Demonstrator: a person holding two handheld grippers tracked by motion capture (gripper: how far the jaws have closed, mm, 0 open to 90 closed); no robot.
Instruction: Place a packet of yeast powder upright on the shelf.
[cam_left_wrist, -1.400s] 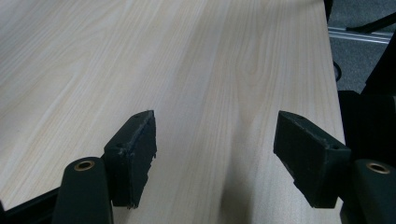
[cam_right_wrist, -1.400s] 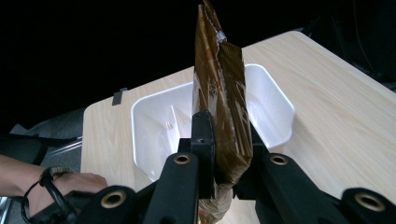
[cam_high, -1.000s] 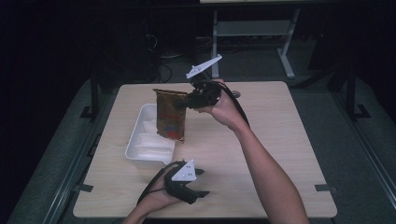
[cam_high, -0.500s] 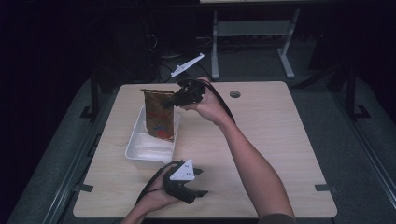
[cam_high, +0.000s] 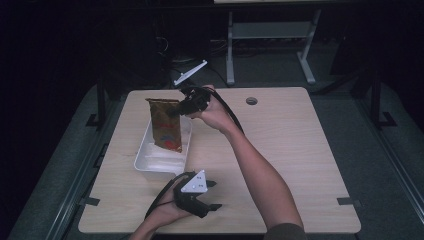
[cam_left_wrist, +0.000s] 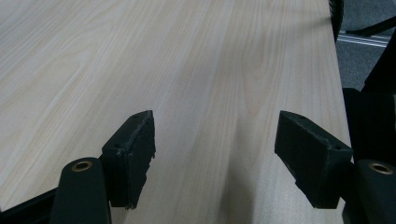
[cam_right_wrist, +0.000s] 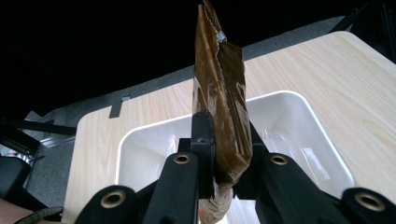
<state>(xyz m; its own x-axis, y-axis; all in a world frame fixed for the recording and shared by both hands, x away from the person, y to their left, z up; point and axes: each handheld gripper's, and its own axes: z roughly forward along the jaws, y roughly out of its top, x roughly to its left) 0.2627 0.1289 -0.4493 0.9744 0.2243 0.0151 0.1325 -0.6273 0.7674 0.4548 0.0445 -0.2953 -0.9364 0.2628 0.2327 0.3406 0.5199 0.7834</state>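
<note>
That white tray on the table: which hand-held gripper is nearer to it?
Right. The right hand-held gripper holds a brown bag over the white tray; the left hand-held gripper rests, open, on the table in front of it.

A pale wood-grain rectangular table (cam_high: 300, 150) with a small round grey cable grommet (cam_high: 251, 101) near its far edge — behind it, a grey metal stand (cam_high: 270, 35) on dark carpet.

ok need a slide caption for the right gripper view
Right gripper clamps a brown snack bag upright above the white tray.
</note>
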